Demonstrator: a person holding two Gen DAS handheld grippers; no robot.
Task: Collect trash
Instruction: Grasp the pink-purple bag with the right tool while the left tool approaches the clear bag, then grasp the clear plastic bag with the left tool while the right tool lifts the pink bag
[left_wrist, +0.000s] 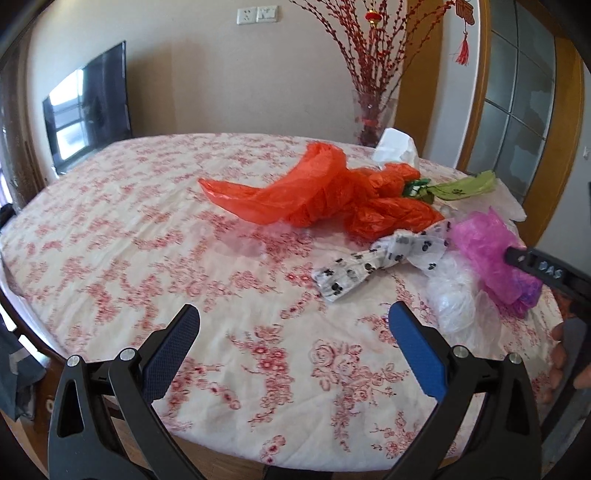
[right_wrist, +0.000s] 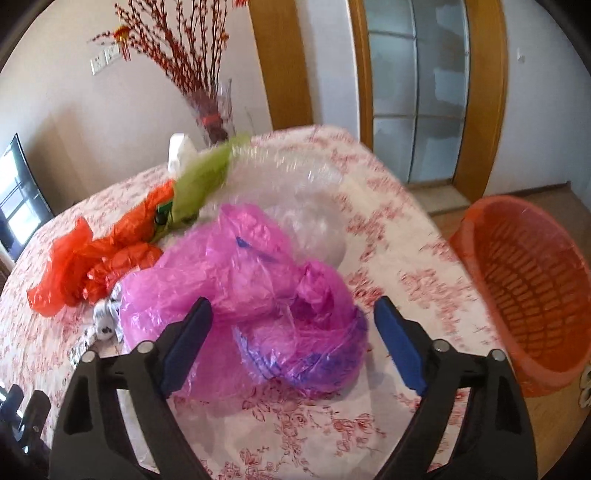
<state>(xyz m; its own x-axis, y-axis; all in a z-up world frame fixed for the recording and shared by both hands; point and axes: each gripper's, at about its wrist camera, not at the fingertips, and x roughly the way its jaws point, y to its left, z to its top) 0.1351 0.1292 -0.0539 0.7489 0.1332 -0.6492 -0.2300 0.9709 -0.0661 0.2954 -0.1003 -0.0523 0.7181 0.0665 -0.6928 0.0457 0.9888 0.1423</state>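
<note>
The pink plastic bag (right_wrist: 258, 273) lies crumpled on the bench (right_wrist: 388, 221), between the wide-spread fingers of the right tool (right_wrist: 291, 325), not yet gripped. The orange bag (left_wrist: 317, 188), green wrapper (left_wrist: 465, 186) and paw-print scrap (left_wrist: 376, 260) also remain, so collecting looks barely begun. The left tool (left_wrist: 293, 332) hovers wide and empty. Only the right view shows the orange basket (right_wrist: 517, 295) beside the bench, apparently empty.

The right gripper (right_wrist: 291, 321) hangs with jaws spread wide around a crumpled pink plastic bag (right_wrist: 258, 280) on the floral worktop (right_wrist: 402, 243). Orange bags (right_wrist: 107, 254) lie further left; an orange mesh basket (right_wrist: 524, 280) stands off the right edge.
</note>
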